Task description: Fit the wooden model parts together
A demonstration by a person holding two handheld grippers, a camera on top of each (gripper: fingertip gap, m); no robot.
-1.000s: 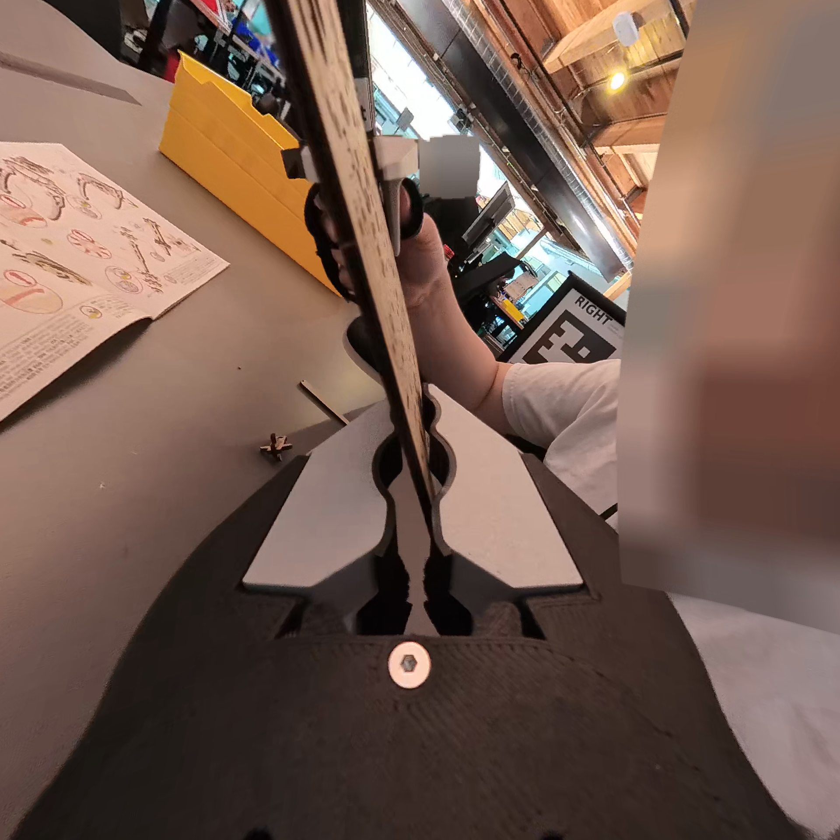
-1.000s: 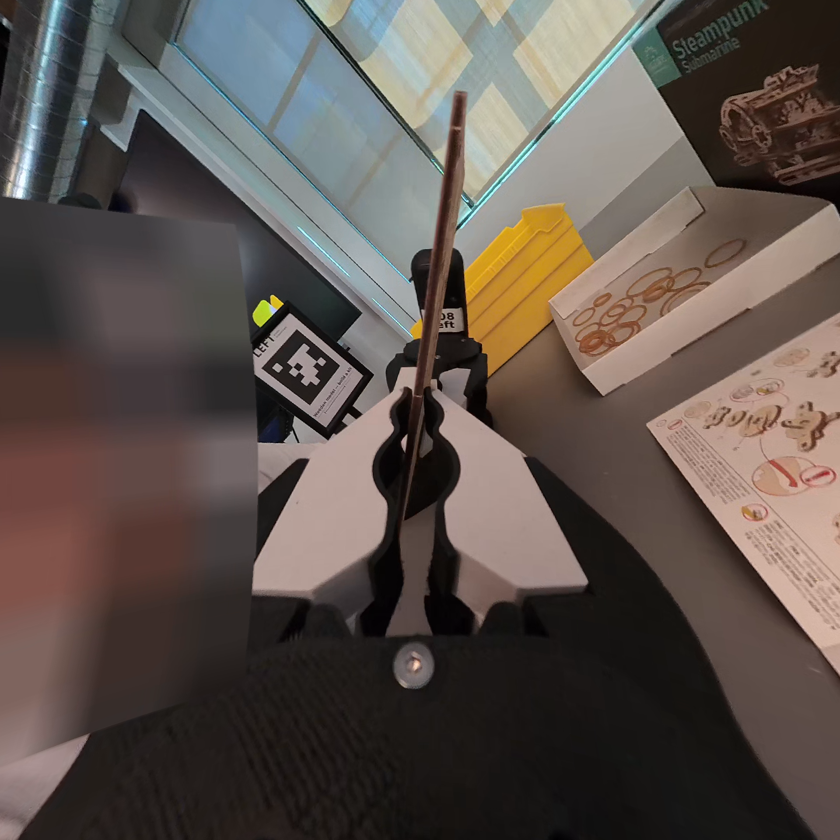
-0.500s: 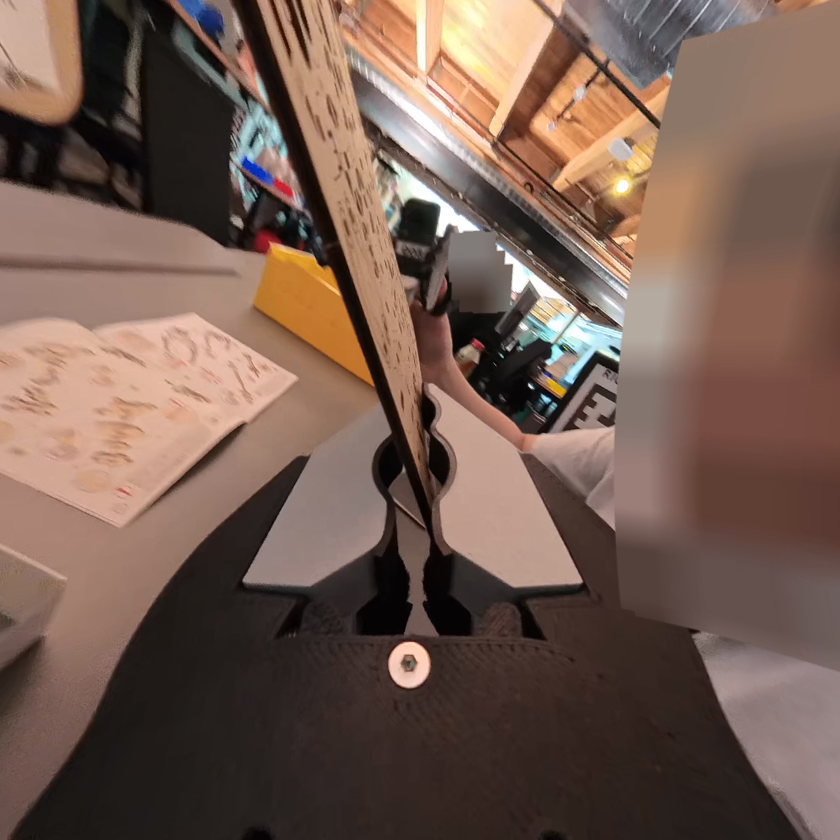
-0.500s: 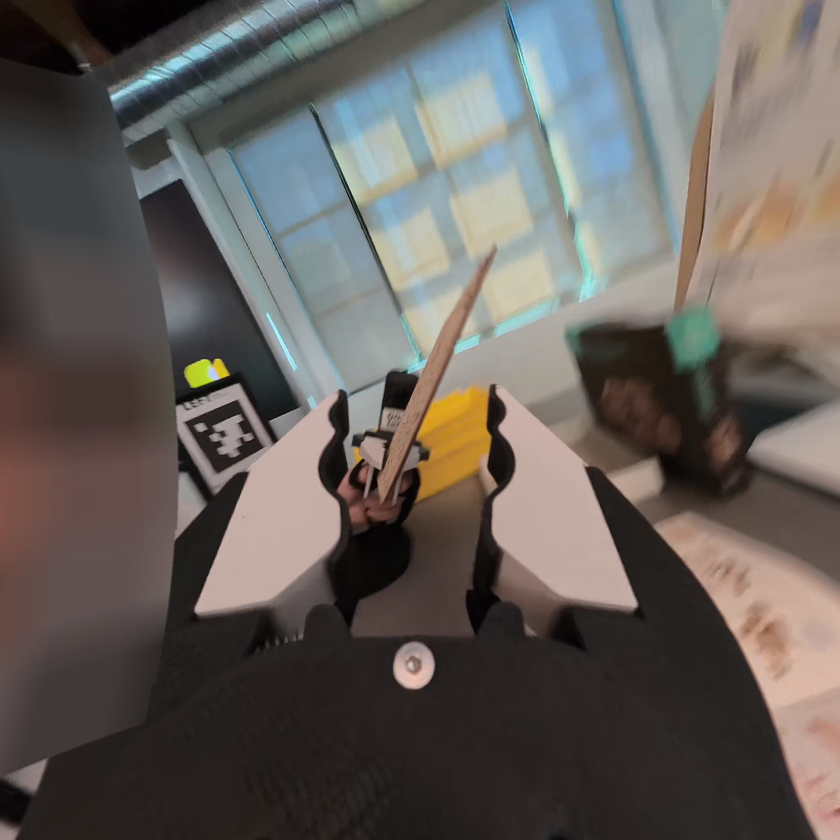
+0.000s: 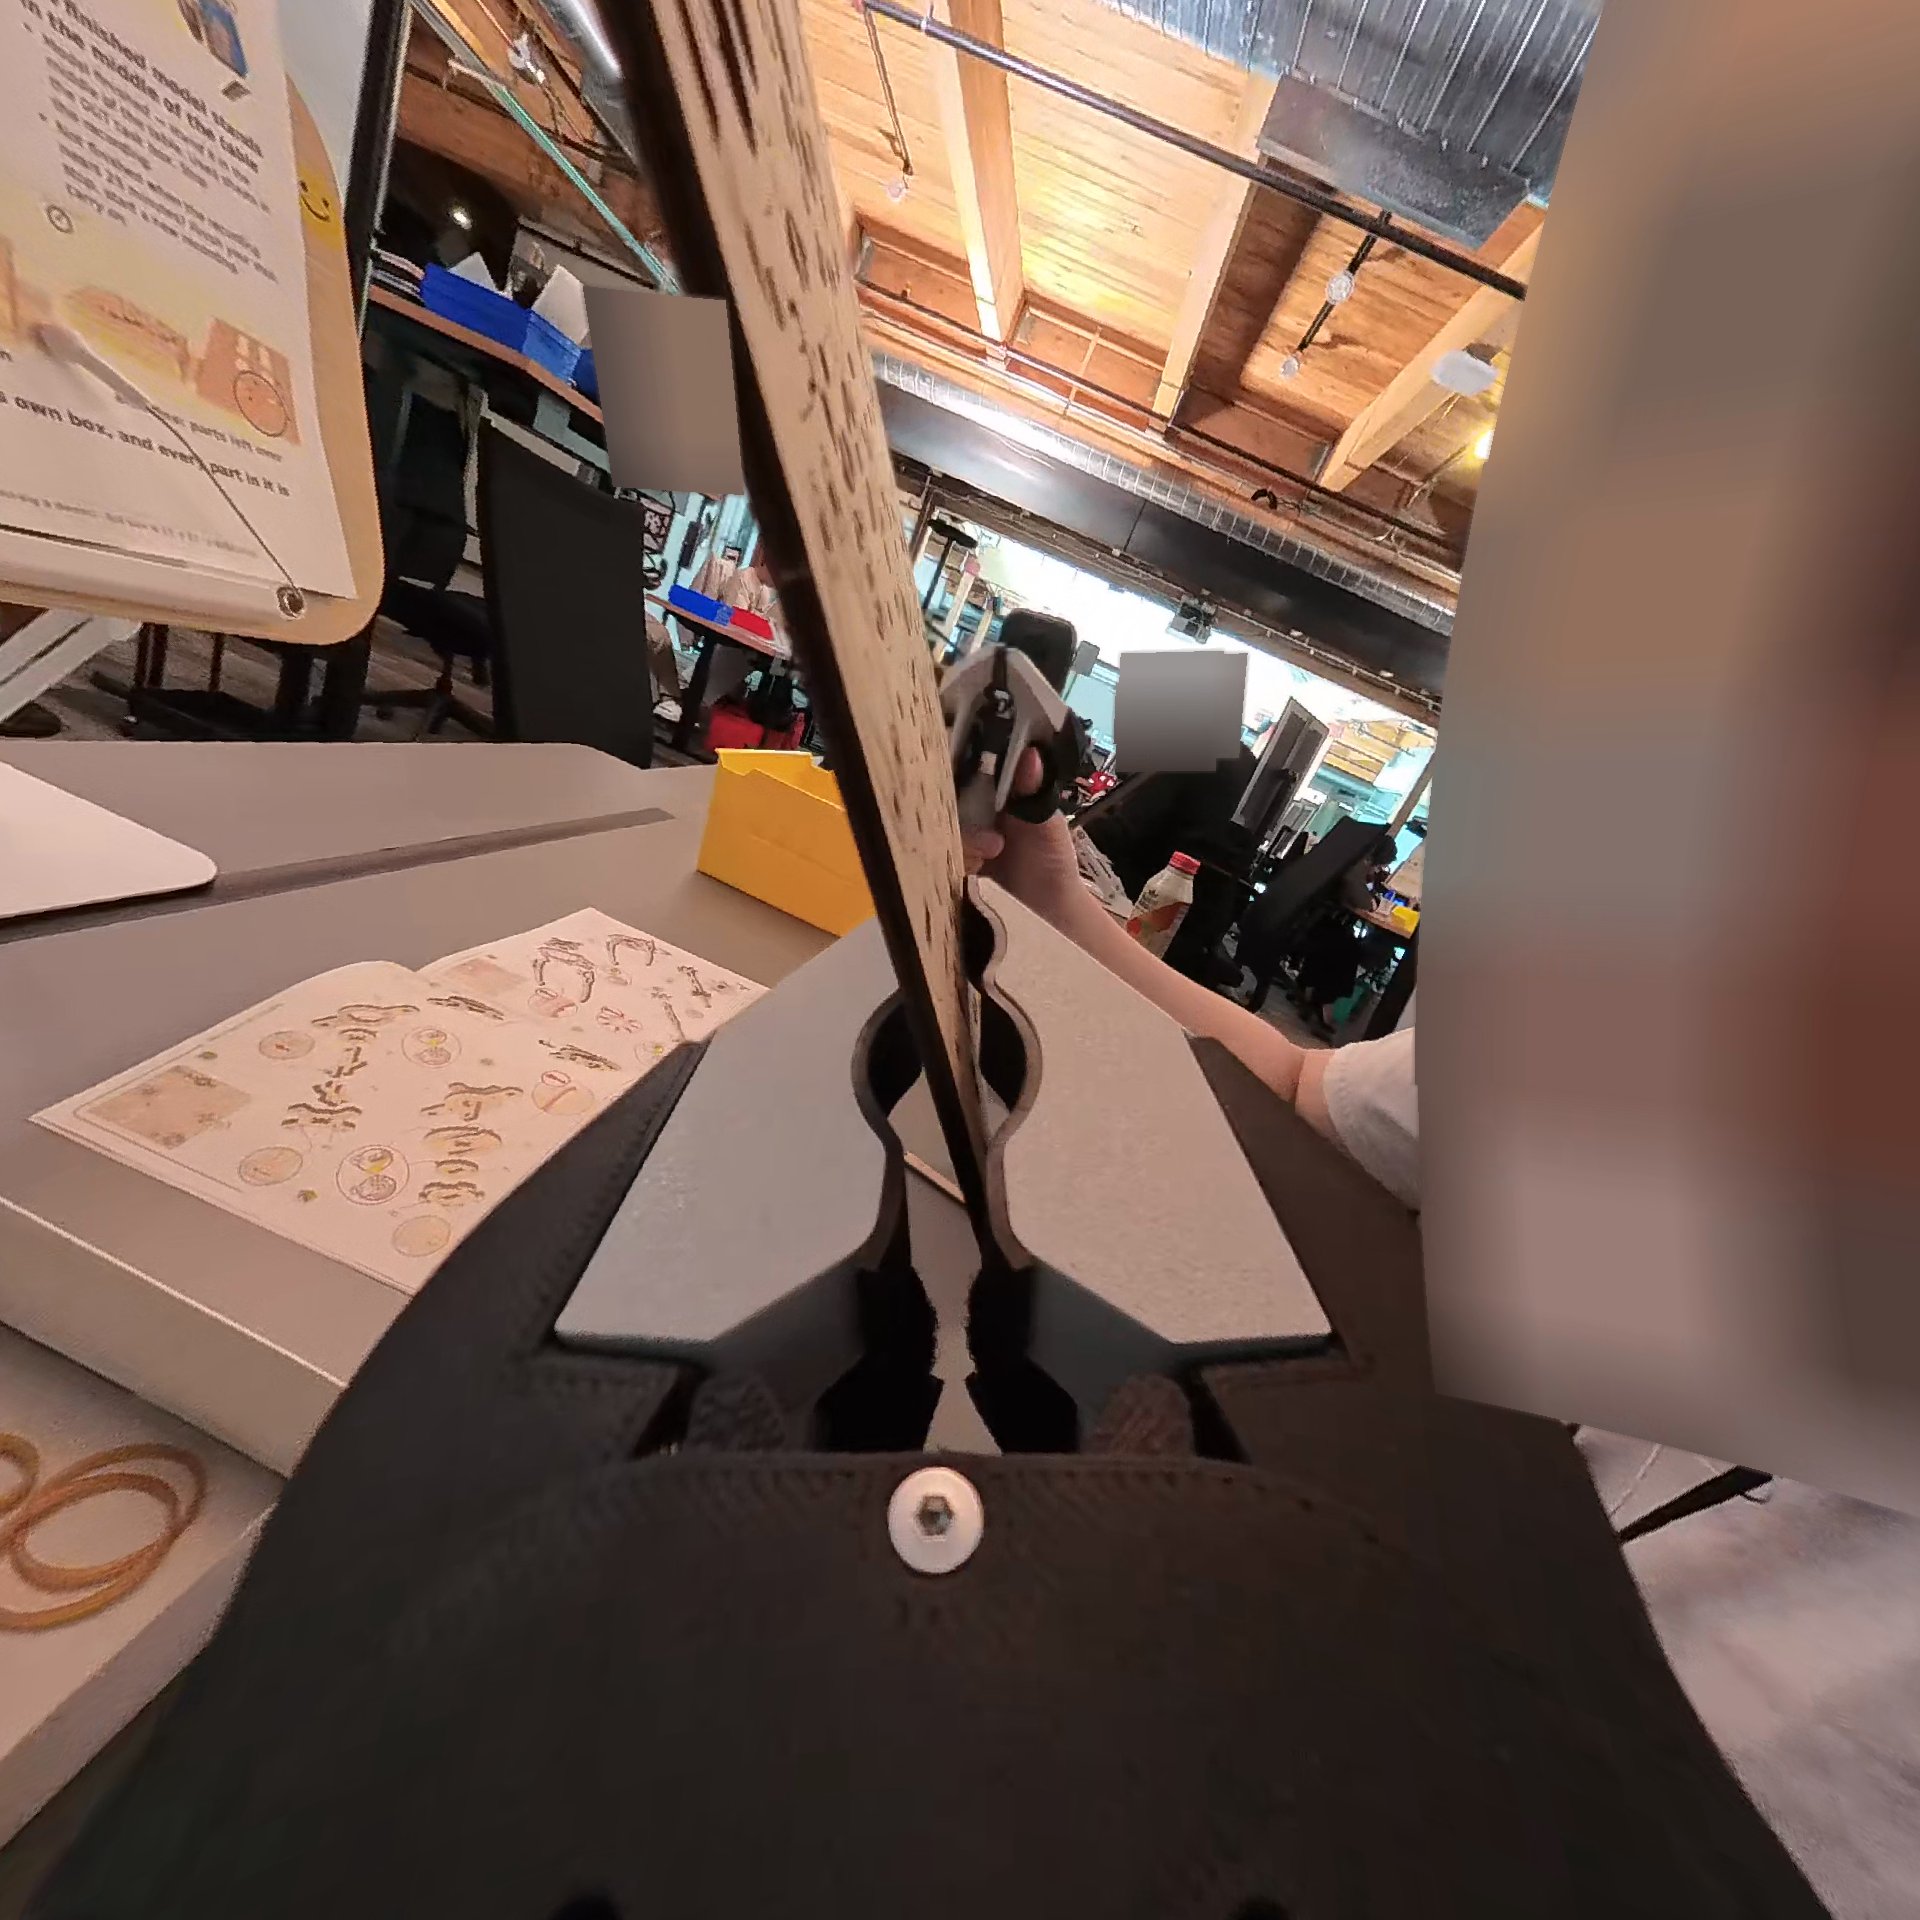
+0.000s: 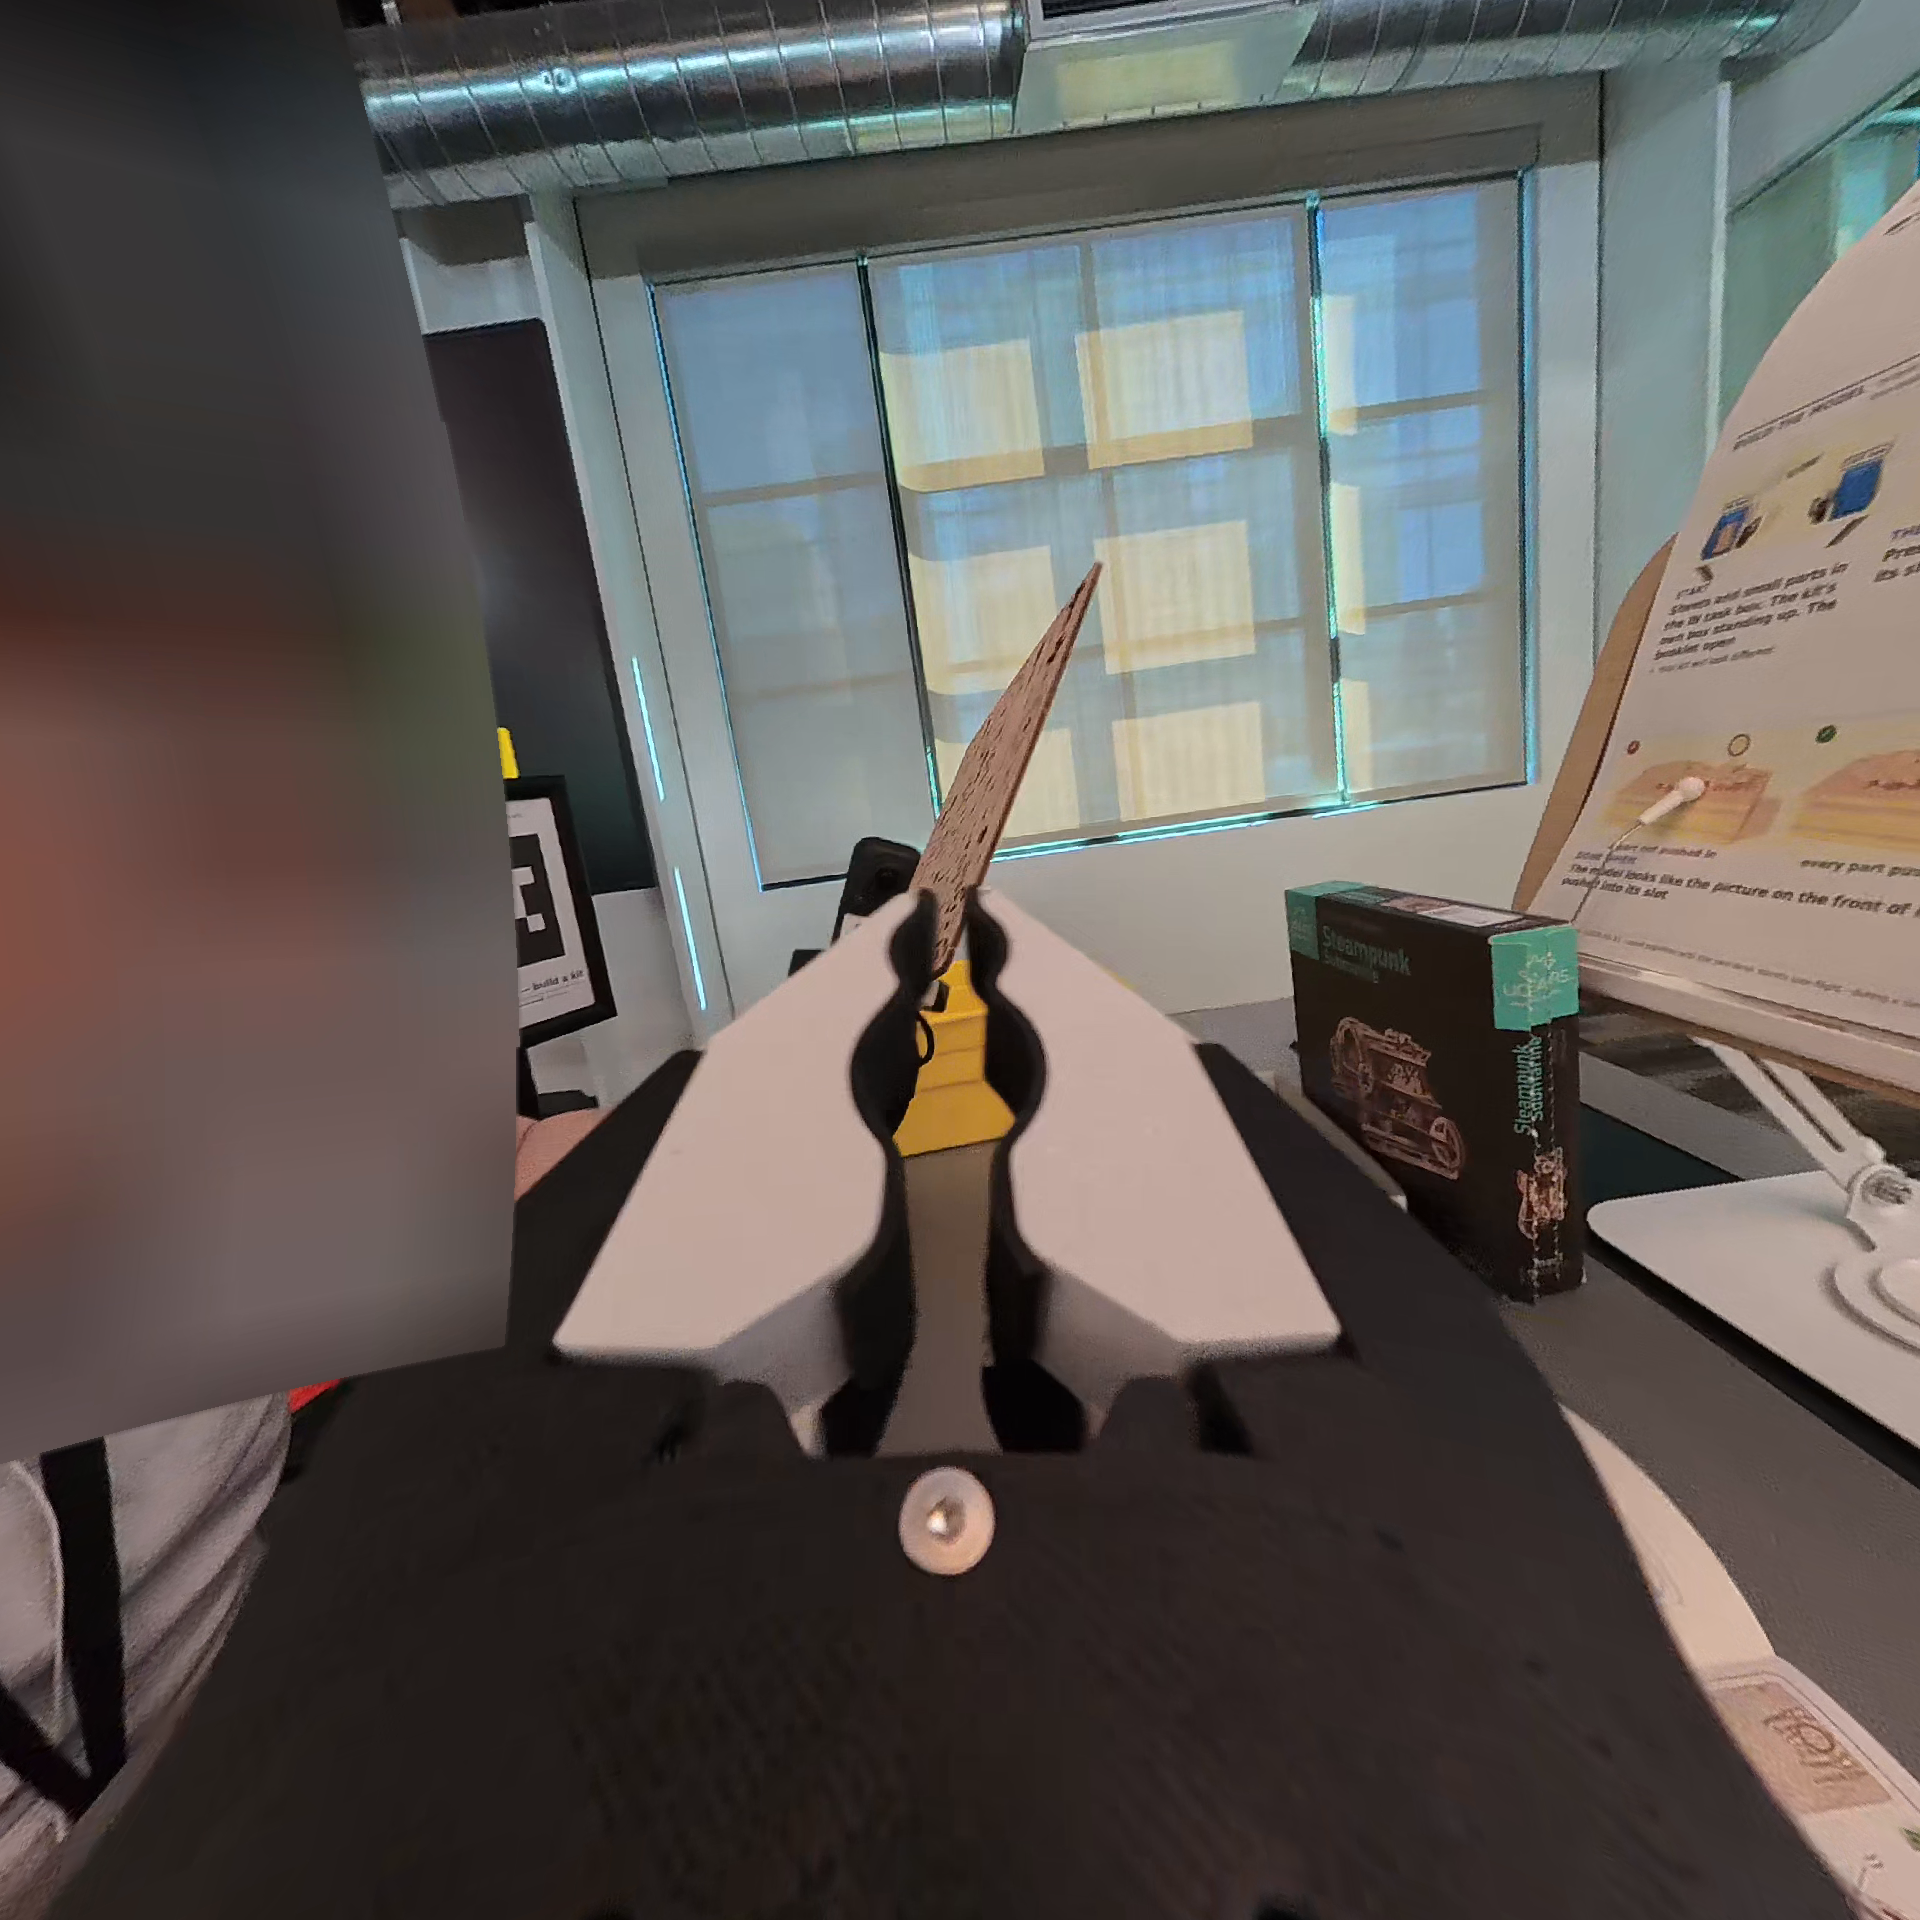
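One grey table [image 5: 436, 831], window [image 6: 1091, 520] behind, timber ceiling [image 5: 1091, 208].

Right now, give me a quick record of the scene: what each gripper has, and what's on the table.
left gripper: shut on the wooden parts sheet, which rises tilted out of its jaws
right gripper: jaws nearly closed, sheet just past the tips; contact unclear
table: open instruction booklet, yellow bin, black kit box, rubber bands
assembly: no joined parts in view
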